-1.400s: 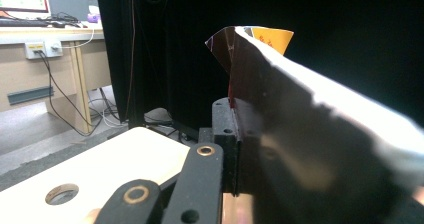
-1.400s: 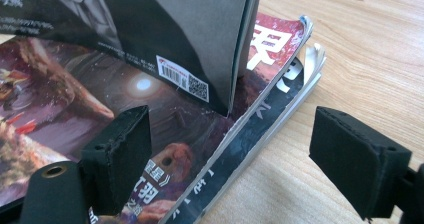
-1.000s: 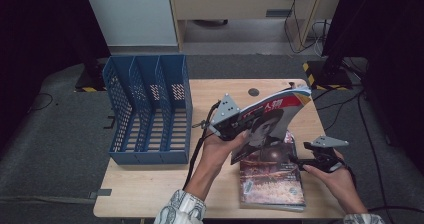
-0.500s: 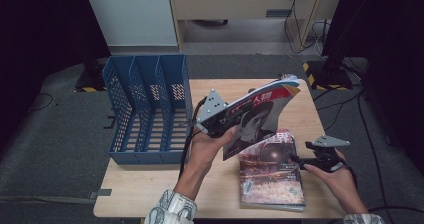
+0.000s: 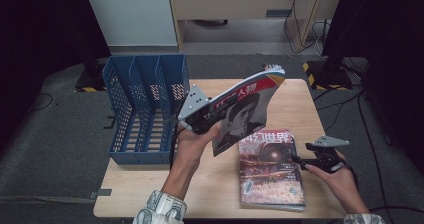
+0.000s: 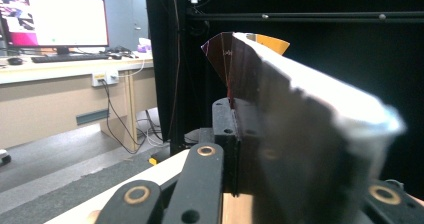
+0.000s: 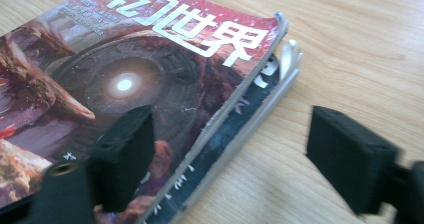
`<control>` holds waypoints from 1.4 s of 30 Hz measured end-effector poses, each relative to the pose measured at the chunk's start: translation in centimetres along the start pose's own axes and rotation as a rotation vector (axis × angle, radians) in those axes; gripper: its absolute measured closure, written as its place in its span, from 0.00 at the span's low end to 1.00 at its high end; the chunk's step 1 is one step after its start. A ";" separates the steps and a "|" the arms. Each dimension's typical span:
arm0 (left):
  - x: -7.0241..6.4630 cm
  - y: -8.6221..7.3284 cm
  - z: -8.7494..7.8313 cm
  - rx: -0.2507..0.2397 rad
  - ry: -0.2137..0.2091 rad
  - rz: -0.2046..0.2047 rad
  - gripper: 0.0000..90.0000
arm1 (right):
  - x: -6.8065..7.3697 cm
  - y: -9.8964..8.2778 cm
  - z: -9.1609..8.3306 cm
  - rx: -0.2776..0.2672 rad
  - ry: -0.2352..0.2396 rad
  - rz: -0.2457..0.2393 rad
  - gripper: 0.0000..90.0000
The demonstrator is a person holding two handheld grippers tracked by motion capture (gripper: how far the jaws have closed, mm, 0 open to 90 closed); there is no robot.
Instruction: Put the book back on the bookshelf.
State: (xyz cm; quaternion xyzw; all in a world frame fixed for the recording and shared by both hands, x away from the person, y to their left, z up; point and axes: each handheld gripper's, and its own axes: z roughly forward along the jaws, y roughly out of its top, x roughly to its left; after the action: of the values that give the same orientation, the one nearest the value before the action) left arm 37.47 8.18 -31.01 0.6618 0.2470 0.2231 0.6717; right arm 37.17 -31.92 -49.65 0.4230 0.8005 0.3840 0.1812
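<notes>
My left gripper [image 5: 204,115] is shut on the lower edge of a magazine [image 5: 246,104] with a red title band and a portrait on its cover, and holds it tilted in the air above the table's middle. In the left gripper view the jaws [image 6: 235,111] clamp that magazine [image 6: 305,134], which rises to the right. A stack of magazines [image 5: 270,171] lies flat at the table's front right. My right gripper [image 5: 299,160] is open at the stack's right edge. In the right gripper view [image 7: 235,154], its jaws straddle the edge of the top magazine [image 7: 125,84].
A blue mesh file rack [image 5: 145,109] with three slots stands on the left part of the wooden table [image 5: 300,99]. Desks, a monitor [image 6: 50,16] and cables lie beyond the table. Dark stands flank the right side.
My left gripper has carried the held magazine leftward, closer to the blue rack. The right gripper has stayed by the stack's right edge.
</notes>
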 end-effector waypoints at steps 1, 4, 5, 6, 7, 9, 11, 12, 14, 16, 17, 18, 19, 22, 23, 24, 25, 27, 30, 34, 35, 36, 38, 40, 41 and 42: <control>0.0 0.0 0.0 0.000 0.000 0.000 0.96 | 0.0 0.0 0.0 0.000 0.000 0.000 0.37; 0.4 0.3 -0.5 -0.004 0.013 -0.003 0.96 | -0.3 -0.1 -0.7 -0.015 -0.050 -0.047 0.48; 0.4 0.3 -0.6 -0.004 0.016 -0.002 0.96 | -0.4 0.0 -0.9 -0.021 -0.061 -0.041 0.49; 0.5 0.4 -0.7 -0.003 0.019 0.000 0.96 | -0.5 0.0 -1.0 -0.025 -0.069 -0.036 0.53; 0.6 0.5 -0.8 -0.004 0.023 0.000 0.96 | -0.6 0.0 -1.1 -0.025 -0.080 -0.037 0.58; 0.7 0.6 -1.0 -0.009 0.029 0.000 0.96 | -0.7 -0.1 -1.3 -0.011 -0.099 -0.028 0.59; 0.9 0.7 -1.2 -0.011 0.038 0.000 0.96 | -0.9 -0.3 -1.1 0.019 -0.107 -0.019 0.58; 1.0 0.7 -1.2 -0.011 0.040 0.000 0.96 | -1.0 -0.4 -1.0 0.037 -0.111 -0.016 0.56; 1.2 0.8 -1.4 -0.011 0.047 0.001 0.96 | -1.1 -0.7 -0.7 0.063 -0.116 -0.007 0.55; 1.3 0.9 -1.6 -0.008 0.052 0.002 0.96 | -1.3 -0.9 -0.5 0.075 -0.118 -0.004 0.53; 1.3 0.9 -1.6 -0.008 0.052 0.002 0.96 | -1.3 -1.0 -0.5 0.078 -0.117 -0.002 0.53; 1.5 0.9 -1.8 -0.009 0.055 0.002 0.96 | -1.4 -1.0 -0.5 0.083 -0.117 0.000 0.52; 1.6 1.0 -1.9 -0.010 0.059 0.001 0.96 | -1.4 -1.1 -0.4 0.086 -0.117 0.001 0.52; 1.7 1.1 -2.3 -0.009 0.065 0.008 0.96 | -1.5 -1.2 -0.3 0.096 -0.118 0.007 0.49; 1.8 1.2 -2.4 -0.011 0.067 0.007 0.96 | -1.5 -1.3 -0.2 0.103 -0.117 0.012 0.48; 1.9 1.2 -2.5 -0.012 0.069 0.007 0.96 | -1.5 -1.3 -0.1 0.109 -0.116 0.021 0.48; 2.0 1.3 -2.6 -0.014 0.073 0.007 0.96 | -1.5 -1.4 -0.1 0.116 -0.115 0.026 0.47; 2.2 1.3 -2.8 -0.015 0.078 0.006 0.96 | -1.6 -1.5 0.1 0.128 -0.114 0.025 0.45; 2.4 1.4 -3.1 -0.019 0.084 0.005 0.96 | -1.6 -1.6 0.2 0.133 -0.116 0.029 0.43; 2.6 1.6 -3.7 -0.026 0.097 0.003 0.96 | -1.5 -1.7 0.5 0.156 -0.108 0.025 0.41; 2.6 1.6 -3.7 -0.026 0.097 0.003 0.96 | -1.5 -1.7 0.6 0.160 -0.107 0.026 0.41; 2.7 1.7 -4.0 -0.032 0.102 0.001 0.96 | -1.5 -1.8 0.6 0.161 -0.110 0.029 0.41; 2.8 1.9 -4.3 -0.037 0.110 -0.002 0.96 | -1.5 -1.9 0.8 0.170 -0.110 0.025 0.40; 3.0 2.2 -4.7 -0.039 0.116 0.000 0.96 | -1.5 -2.1 1.0 0.181 -0.109 0.032 0.40; 3.0 2.2 -4.7 -0.039 0.116 0.000 0.96 | -1.6 -2.1 1.1 0.185 -0.110 0.025 0.40; 3.1 2.4 -5.0 -0.042 0.122 -0.002 0.96 | -1.6 -2.2 1.2 0.181 -0.107 0.030 0.40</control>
State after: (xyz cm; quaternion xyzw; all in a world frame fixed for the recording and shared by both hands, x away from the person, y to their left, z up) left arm 36.78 14.06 -28.75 0.6324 0.2835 0.2676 0.6694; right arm 37.61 -33.44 -52.18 0.4694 0.8147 0.2896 0.1791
